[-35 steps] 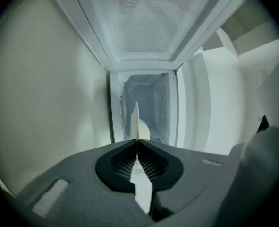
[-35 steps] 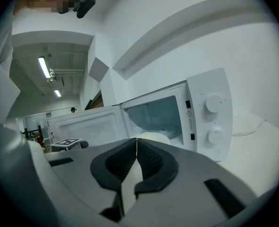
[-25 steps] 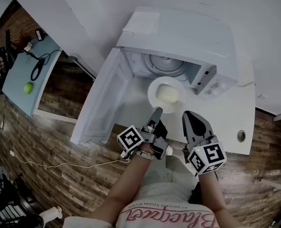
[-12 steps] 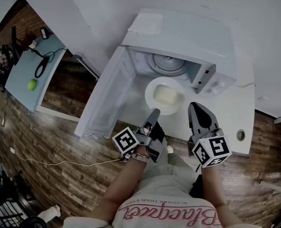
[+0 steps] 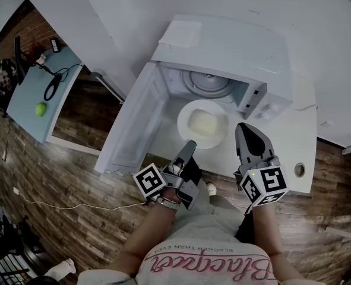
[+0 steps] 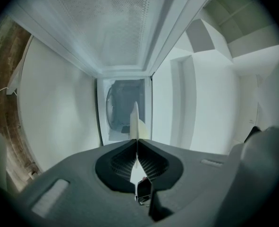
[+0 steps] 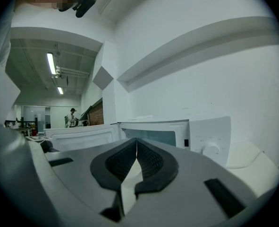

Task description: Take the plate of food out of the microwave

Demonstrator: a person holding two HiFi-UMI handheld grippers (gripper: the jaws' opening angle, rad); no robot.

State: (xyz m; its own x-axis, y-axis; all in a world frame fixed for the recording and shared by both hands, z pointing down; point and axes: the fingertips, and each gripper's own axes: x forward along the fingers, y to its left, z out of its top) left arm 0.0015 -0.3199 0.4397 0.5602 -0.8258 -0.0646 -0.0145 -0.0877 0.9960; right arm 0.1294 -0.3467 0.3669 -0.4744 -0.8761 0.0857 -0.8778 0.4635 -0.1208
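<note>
Head view: plate of food (image 5: 202,124) already outside the microwave (image 5: 234,46), before its open cavity, rim pinched by left hand-held gripper (image 5: 189,146); right hand-held gripper (image 5: 244,129) clenched, empty, just beside. Left gripper view: jaws tight on thin rim, edge-on. Right gripper view: no plate, only control dial (image 7: 210,148). Probably left: setting down.

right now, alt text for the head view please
Seen from above, the left gripper grips the rim of a white plate of pale food just outside an open microwave. The right gripper, shut and empty, hovers beside the plate.
</note>
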